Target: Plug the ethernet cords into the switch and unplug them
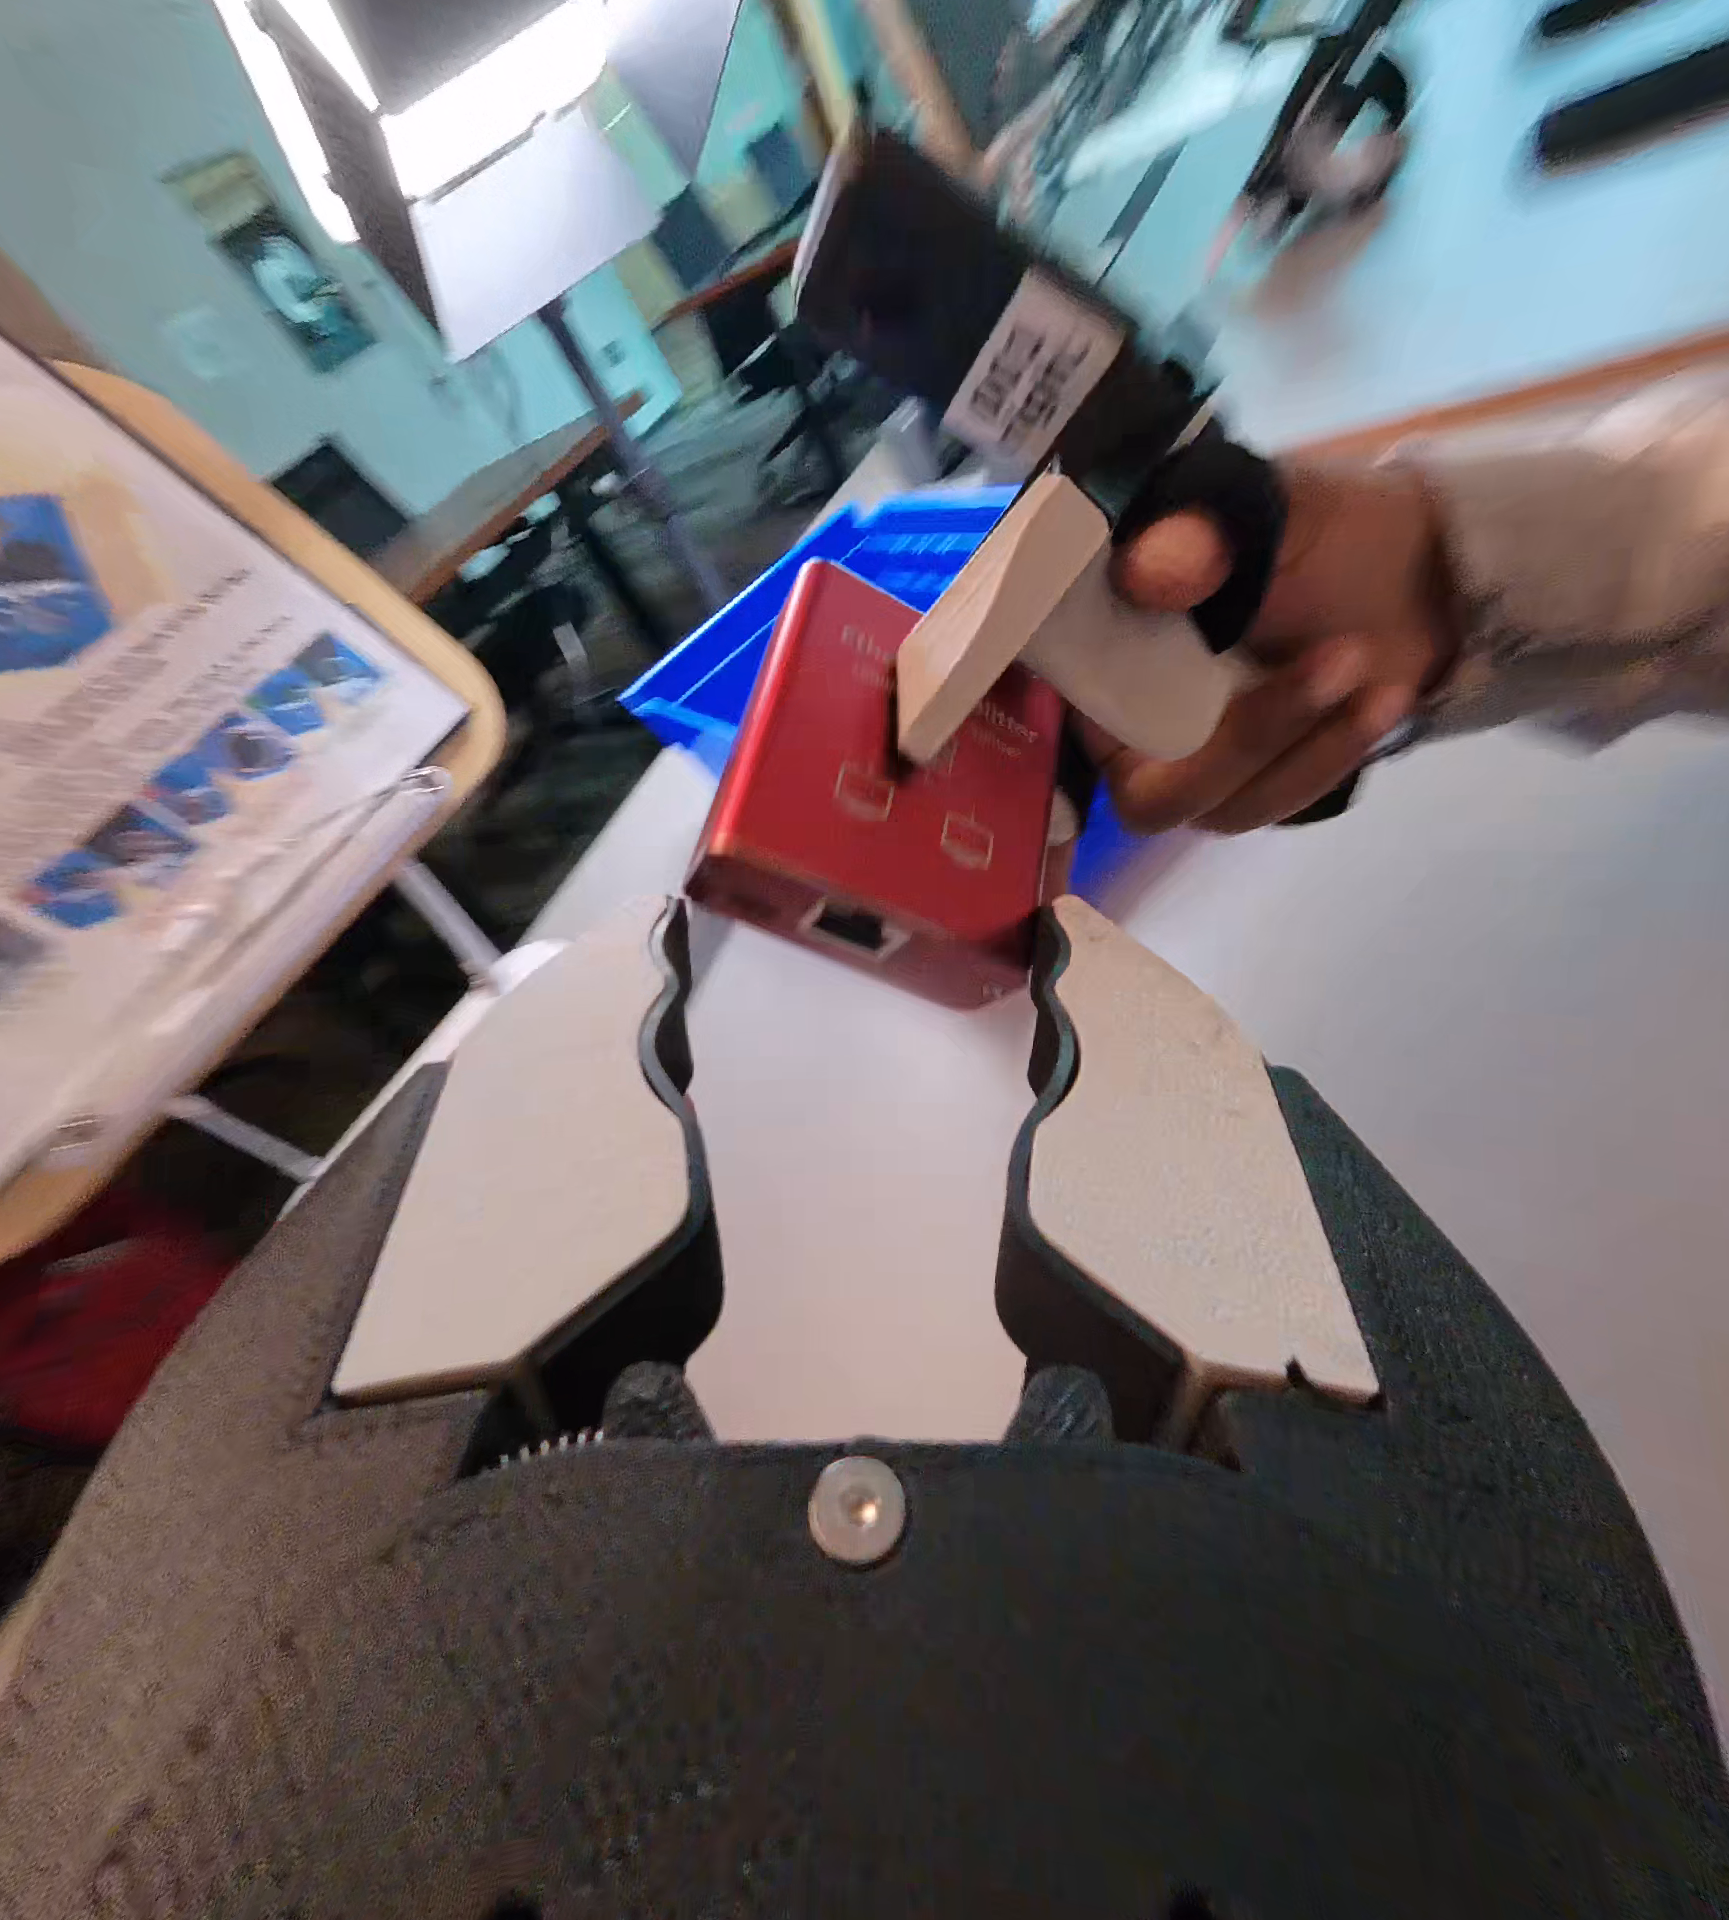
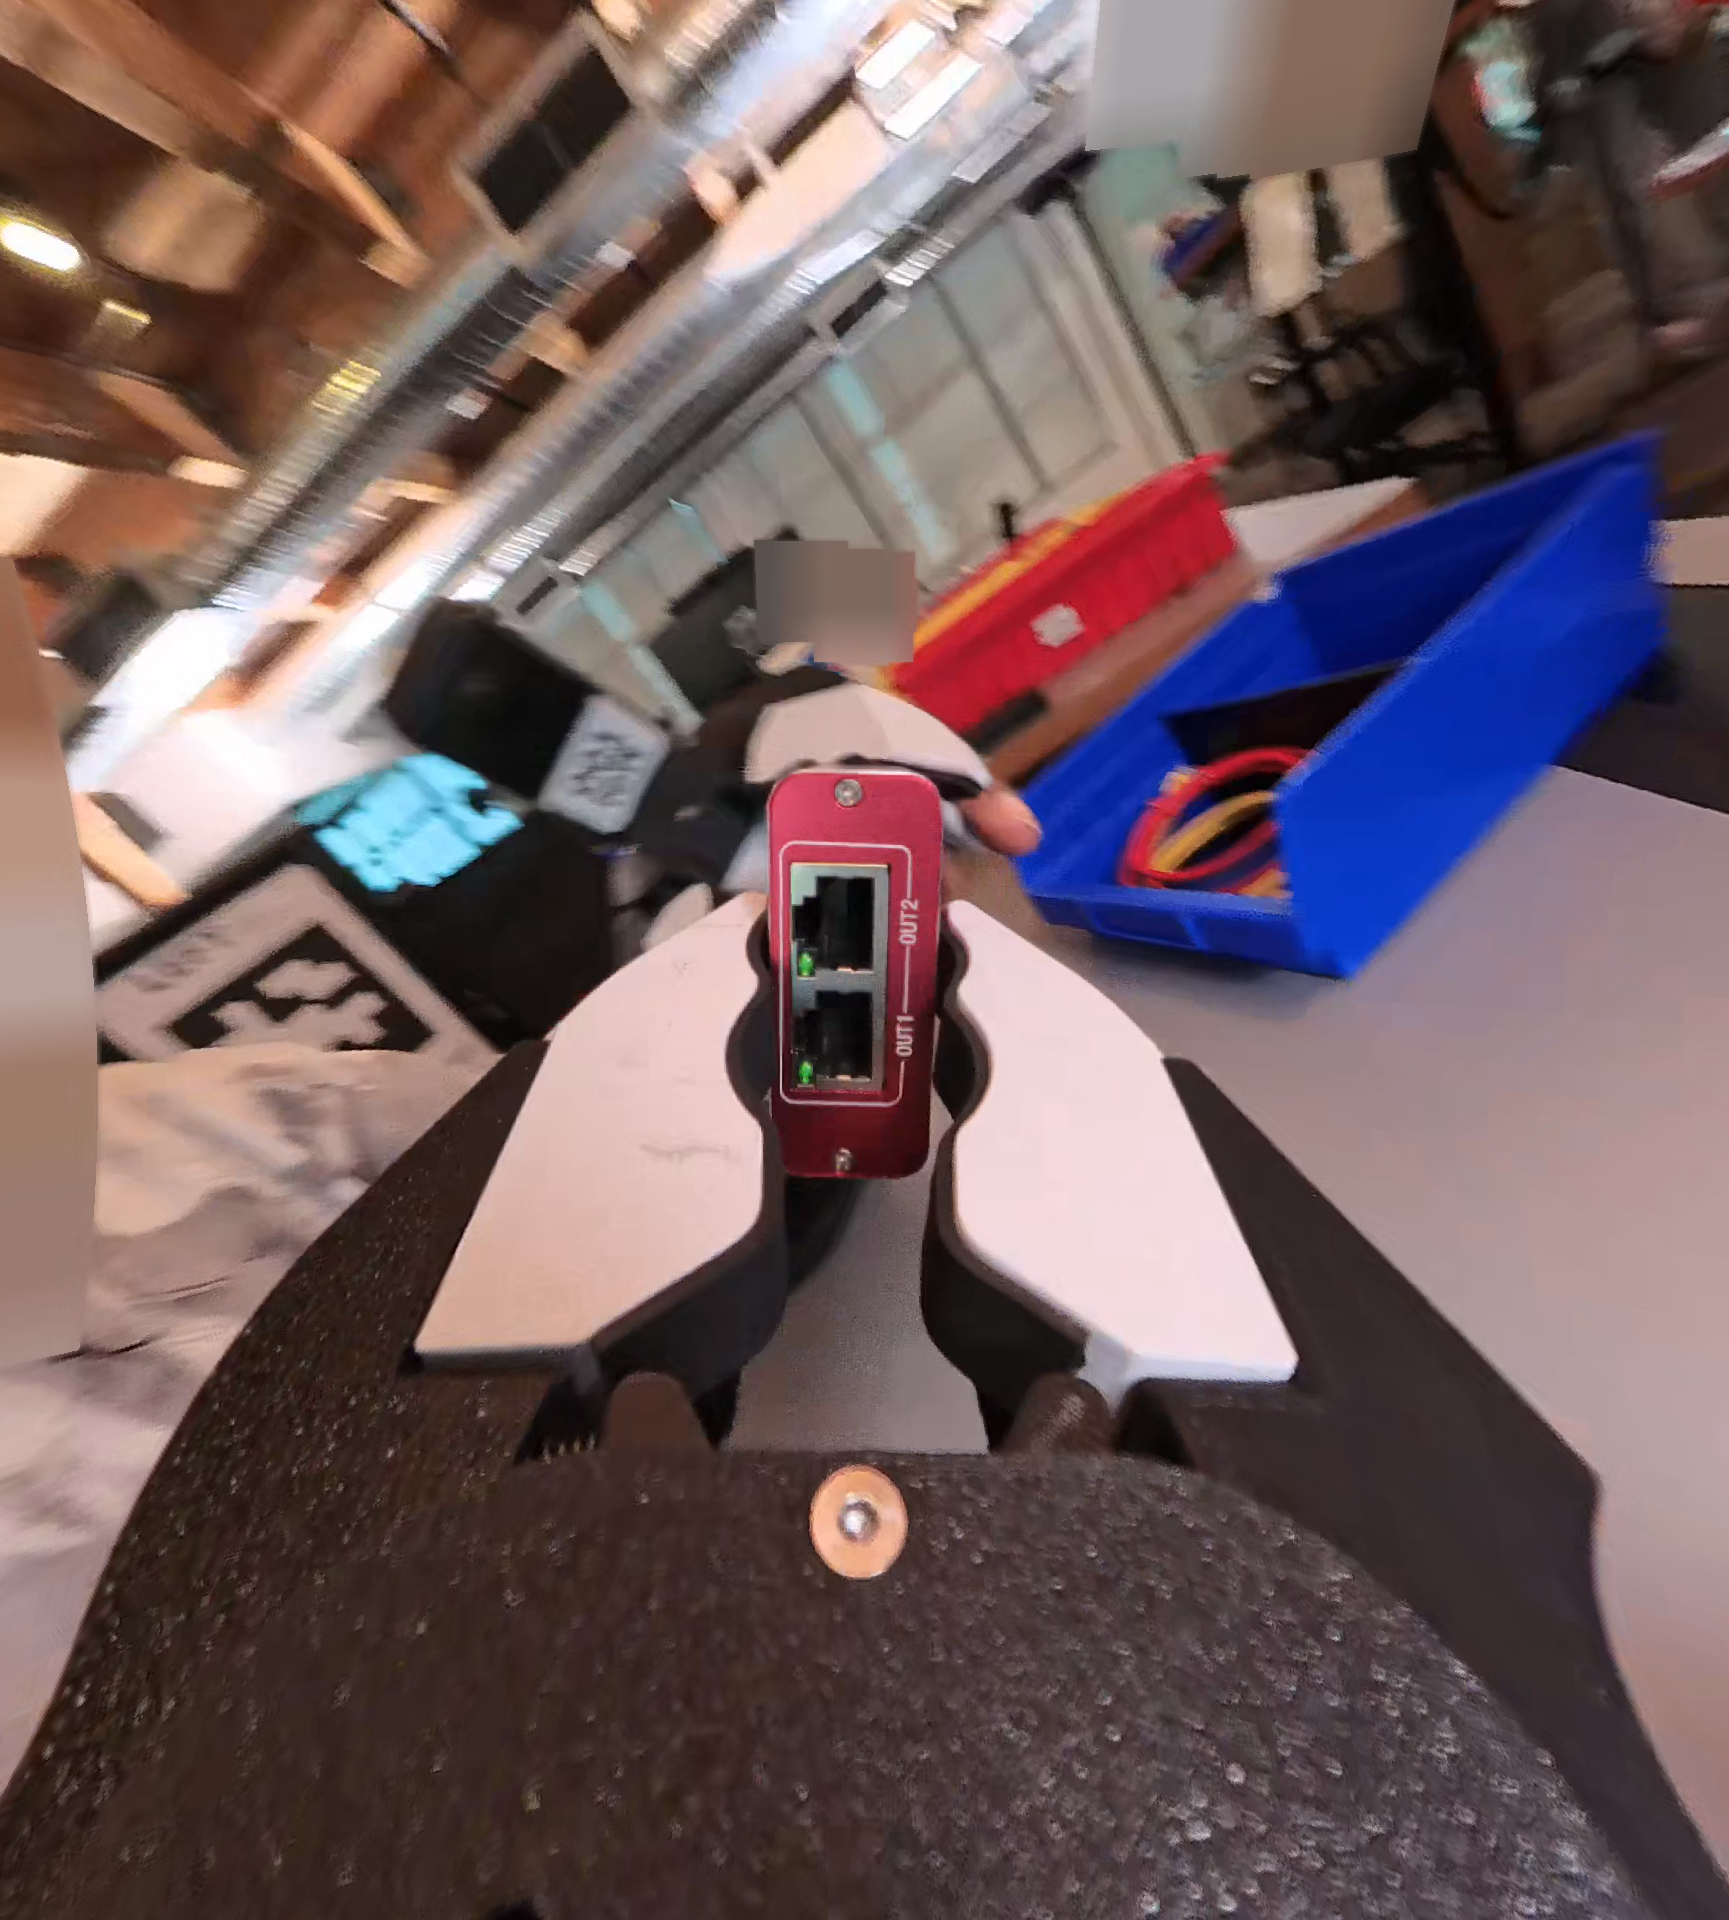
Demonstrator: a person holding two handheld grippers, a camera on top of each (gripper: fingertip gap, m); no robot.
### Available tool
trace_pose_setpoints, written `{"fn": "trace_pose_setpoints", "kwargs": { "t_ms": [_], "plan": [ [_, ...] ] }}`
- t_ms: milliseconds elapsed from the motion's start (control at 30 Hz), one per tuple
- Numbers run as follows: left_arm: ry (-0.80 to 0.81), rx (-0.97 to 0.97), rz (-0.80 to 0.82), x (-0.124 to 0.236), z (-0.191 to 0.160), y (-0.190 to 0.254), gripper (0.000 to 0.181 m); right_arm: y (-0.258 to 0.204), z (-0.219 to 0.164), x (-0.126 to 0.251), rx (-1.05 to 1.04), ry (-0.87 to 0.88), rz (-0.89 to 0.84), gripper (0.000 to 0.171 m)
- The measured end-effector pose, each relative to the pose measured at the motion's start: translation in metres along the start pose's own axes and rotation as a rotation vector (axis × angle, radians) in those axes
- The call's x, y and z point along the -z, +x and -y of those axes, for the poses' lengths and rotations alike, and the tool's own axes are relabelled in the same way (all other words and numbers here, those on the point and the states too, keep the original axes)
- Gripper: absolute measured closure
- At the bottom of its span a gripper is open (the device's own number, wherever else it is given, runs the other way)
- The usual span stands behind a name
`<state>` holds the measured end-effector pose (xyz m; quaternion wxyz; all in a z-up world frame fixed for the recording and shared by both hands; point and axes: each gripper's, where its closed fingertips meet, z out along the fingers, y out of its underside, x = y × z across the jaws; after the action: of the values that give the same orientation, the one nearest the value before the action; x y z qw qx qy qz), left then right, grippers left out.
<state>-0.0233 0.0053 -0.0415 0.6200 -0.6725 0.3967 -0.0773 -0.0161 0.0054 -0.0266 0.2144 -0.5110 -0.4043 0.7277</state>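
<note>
The red switch (image 2: 849, 987) is clamped between the fingers of my right gripper (image 2: 849, 920), lifted off the table, with its two empty output ports facing the camera. In the left wrist view the switch (image 1: 870, 831) hangs in front of me with one empty port on its near end. A finger (image 1: 995, 613) of the right gripper presses on its top. My left gripper (image 1: 860, 925) is open, its tips flanking the switch's near end. Coloured ethernet cords (image 2: 1213, 831) lie coiled in a blue bin (image 2: 1411, 748).
The white table (image 1: 1411, 1195) spreads out to the right. The blue bin (image 1: 735, 644) stands just behind the switch. A red bin (image 2: 1068, 603) sits farther back. A round side table with a printed sheet (image 1: 112, 748) is to the left, past the table edge.
</note>
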Motion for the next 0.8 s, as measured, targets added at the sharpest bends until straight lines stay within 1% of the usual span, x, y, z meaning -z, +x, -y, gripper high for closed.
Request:
{"fn": "trace_pose_setpoints", "kwargs": {
  "t_ms": [33,100,167,200,300,400,533,600,700,800],
  "plan": [
    [0.056,0.064,-0.058,0.004,0.006,0.004,0.117,-0.008,0.003,0.003,-0.033,0.015,0.07,0.145],
    [0.145,0.097,-0.112,0.01,0.019,0.01,0.119,-0.02,0.006,0.006,-0.125,0.047,0.187,0.145],
    [0.184,0.024,-0.104,0.013,0.028,0.017,0.116,-0.037,0.005,0.007,-0.213,0.056,0.338,0.145],
    [0.193,-0.025,-0.087,0.014,0.032,0.02,0.114,-0.041,0.003,0.005,-0.239,0.054,0.37,0.145],
    [0.178,-0.129,-0.022,0.014,0.041,0.025,0.106,-0.044,-0.005,-0.007,-0.306,0.023,0.373,0.145],
    [0.141,-0.235,0.036,0.016,0.041,0.026,0.109,-0.047,-0.007,-0.014,-0.344,0.021,0.377,0.145],
    [0.121,-0.256,0.075,0.017,0.042,0.023,0.11,-0.048,-0.003,-0.014,-0.315,0.033,0.346,0.143],
    [0.087,-0.262,0.1,0.015,0.041,0.021,0.11,-0.044,0.001,-0.011,-0.224,0.051,0.295,0.139],
    [0.053,-0.231,0.082,0.014,0.039,0.023,0.11,-0.031,0.0,-0.004,-0.003,0.025,0.14,0.133],
    [0.03,-0.143,0.034,0.015,0.036,0.023,0.11,-0.021,0.004,0.007,0.298,-0.018,-0.048,0.125]
  ]
}}
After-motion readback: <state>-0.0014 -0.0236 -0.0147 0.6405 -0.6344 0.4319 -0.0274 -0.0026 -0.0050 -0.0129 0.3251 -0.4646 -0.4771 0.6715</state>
